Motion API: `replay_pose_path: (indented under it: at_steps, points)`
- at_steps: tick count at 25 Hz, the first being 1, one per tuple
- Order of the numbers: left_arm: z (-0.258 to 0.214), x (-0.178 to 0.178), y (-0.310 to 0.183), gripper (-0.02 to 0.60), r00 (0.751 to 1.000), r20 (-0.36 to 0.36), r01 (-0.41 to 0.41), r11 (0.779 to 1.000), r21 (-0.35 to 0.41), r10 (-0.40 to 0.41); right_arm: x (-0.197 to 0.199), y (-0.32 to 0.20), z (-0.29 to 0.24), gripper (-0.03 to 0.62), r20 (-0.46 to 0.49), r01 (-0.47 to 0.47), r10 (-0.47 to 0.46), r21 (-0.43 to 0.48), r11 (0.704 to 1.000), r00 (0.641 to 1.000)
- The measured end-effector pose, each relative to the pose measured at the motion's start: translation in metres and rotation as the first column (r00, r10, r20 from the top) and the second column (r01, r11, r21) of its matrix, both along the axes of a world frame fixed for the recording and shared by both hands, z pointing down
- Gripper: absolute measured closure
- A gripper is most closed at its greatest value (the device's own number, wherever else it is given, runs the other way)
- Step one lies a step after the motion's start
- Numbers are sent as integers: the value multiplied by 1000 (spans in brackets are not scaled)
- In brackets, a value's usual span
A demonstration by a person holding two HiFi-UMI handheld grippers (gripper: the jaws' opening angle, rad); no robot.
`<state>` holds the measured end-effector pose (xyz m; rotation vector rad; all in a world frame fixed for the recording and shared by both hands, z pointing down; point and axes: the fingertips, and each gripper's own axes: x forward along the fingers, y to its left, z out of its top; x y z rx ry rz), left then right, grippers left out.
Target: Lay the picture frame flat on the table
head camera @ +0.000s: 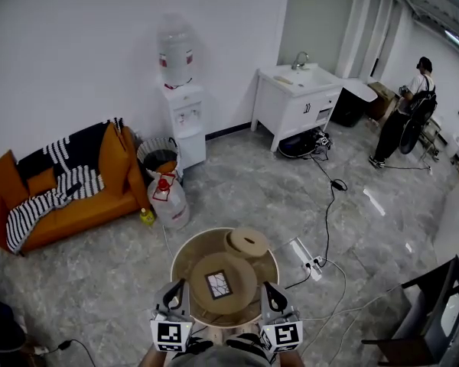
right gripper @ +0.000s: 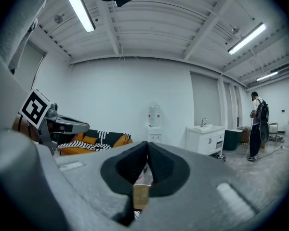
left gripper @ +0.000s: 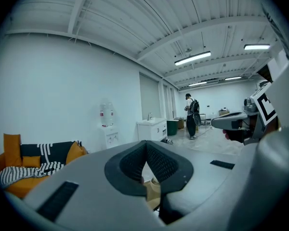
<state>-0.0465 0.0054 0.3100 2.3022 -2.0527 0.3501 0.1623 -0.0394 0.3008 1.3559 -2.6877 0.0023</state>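
Note:
The wooden picture frame (head camera: 220, 283) lies flat on the round wooden table (head camera: 185, 254), its small dark picture facing up. A round wooden lidded box (head camera: 247, 243) sits on the table's far right part. My left gripper (head camera: 176, 290) hovers at the frame's left edge and my right gripper (head camera: 271, 293) at its right edge, both pointing forward. The left gripper (left gripper: 145, 146) has its jaws together with nothing between them, and so does the right gripper (right gripper: 147, 146). A tan wooden surface (right gripper: 140, 195) shows below the right jaws.
An orange sofa (head camera: 69, 197) with striped blankets stands at the left. A water dispenser (head camera: 182, 105), a bin (head camera: 157, 156) and a water jug (head camera: 168, 199) stand beyond the table. A white sink cabinet (head camera: 298, 102), floor cables with a power strip (head camera: 306, 257), a black chair (head camera: 432, 312) and a person (head camera: 409, 109) are to the right.

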Motion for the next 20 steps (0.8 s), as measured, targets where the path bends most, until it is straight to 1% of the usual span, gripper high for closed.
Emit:
replay_pose_path:
  at_steps: [10,20]
  points:
    - [-2,10,4,565,1000,6,-28,1000,3,28,3,4,-3,594,1,-6,6,5,1000,1000]
    - [2,18,10,565,999,-1,-34,999,-2,34,5,9,-1,594,6,-3,3,3,1000,1000]
